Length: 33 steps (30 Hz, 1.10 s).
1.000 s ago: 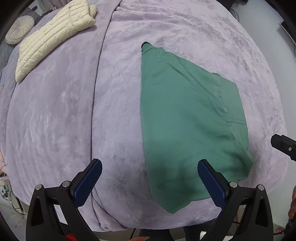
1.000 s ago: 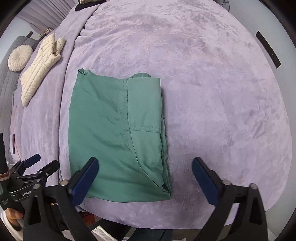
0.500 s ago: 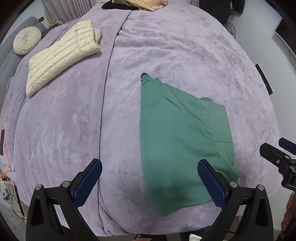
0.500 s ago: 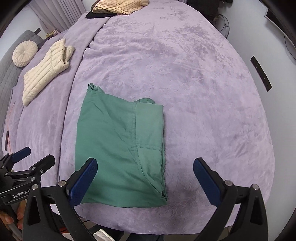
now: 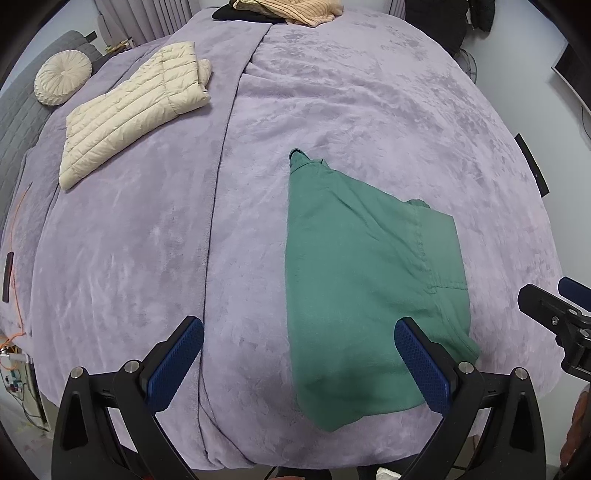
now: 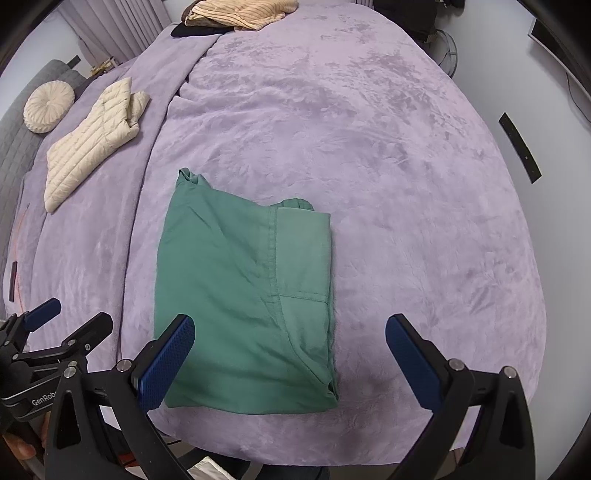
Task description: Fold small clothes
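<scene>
A green garment [image 5: 365,280] lies folded into a rough rectangle on the purple bed cover [image 5: 147,258], near the bed's front edge; it also shows in the right wrist view [image 6: 243,299]. My left gripper [image 5: 299,365] is open and empty, held above the front edge just left of the garment. My right gripper [image 6: 290,360] is open and empty, above the garment's near right corner. Each gripper shows at the edge of the other's view: the right gripper [image 5: 554,314] and the left gripper [image 6: 55,328].
A cream quilted jacket [image 5: 136,107] lies folded at the far left of the bed, by a round cream cushion [image 5: 61,79]. A tan knitted garment on something black [image 5: 288,9] lies at the far end. The floor lies to the right.
Both grippers have pulled back and up from the bed, so the garment looks smaller and more of the bed shows. The garment has not moved. Both stay open.
</scene>
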Available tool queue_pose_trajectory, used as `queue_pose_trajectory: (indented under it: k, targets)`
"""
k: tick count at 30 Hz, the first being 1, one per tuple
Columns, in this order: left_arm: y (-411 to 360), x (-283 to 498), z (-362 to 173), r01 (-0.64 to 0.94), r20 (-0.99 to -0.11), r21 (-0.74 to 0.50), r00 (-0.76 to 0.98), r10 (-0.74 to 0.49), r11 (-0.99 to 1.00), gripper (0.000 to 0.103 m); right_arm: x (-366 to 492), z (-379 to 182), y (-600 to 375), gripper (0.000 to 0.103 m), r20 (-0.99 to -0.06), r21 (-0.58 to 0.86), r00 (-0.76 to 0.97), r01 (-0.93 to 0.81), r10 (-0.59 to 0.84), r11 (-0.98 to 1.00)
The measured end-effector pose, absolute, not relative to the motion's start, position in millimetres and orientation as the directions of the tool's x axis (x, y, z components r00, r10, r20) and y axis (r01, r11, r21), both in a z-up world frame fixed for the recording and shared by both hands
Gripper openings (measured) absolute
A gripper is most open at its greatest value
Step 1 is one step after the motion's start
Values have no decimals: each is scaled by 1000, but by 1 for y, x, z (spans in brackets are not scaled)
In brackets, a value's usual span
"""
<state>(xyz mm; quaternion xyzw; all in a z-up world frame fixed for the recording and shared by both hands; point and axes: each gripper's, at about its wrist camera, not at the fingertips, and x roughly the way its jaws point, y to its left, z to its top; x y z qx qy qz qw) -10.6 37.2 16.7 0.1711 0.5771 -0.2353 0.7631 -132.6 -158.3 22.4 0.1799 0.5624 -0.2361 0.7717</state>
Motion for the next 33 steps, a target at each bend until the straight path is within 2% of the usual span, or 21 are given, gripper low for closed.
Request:
queue_pose_trajectory:
  k: [33]
  targets:
    - [39, -11, 18, 562, -961, -7, 224, -160, 827, 103, -133, 21, -154, 103, -955, 11, 250, 566, -159, 824]
